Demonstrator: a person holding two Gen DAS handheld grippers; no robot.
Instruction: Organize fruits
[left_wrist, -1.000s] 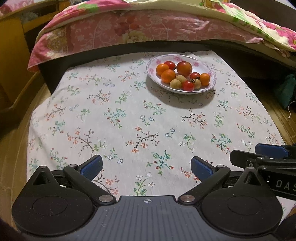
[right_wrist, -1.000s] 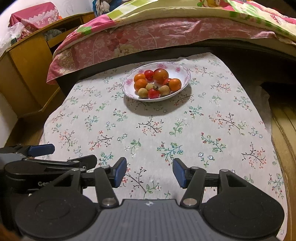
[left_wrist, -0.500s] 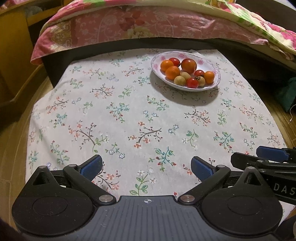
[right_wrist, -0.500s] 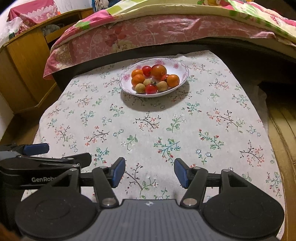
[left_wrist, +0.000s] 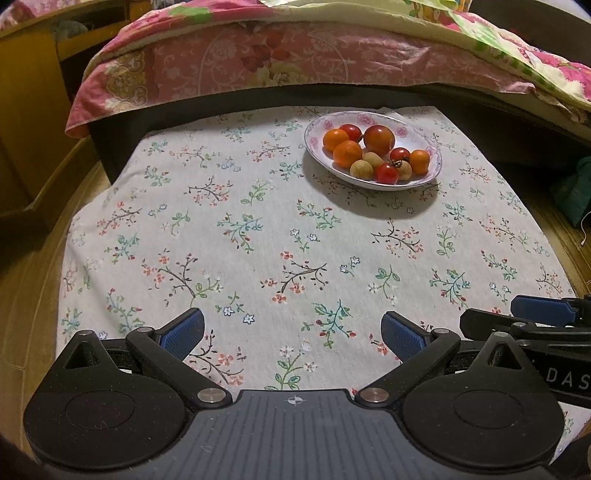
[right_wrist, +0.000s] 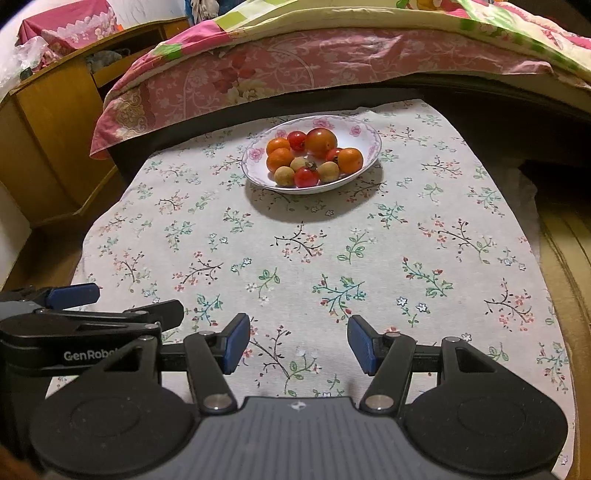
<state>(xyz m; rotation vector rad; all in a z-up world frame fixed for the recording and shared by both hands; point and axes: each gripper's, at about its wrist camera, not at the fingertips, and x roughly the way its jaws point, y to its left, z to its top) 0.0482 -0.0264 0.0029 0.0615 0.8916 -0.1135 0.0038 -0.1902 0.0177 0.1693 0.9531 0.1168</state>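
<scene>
left claw (left_wrist: 291, 330) wide open, empty | right claw (right_wrist: 298, 343) part-open, empty | fruits (right_wrist: 312, 157) far ahead in plate (right_wrist: 365, 162): light, round, soft-skinned, likely roll; pinch gently across middle

In the plate (left_wrist: 424, 138), one red fruit (left_wrist: 351, 130) sits half behind the oranges, and a dark speck on another (left_wrist: 398, 163) is too small to tell. The right gripper (left_wrist: 532, 314) is cut by the left view's edge, lettering included
</scene>
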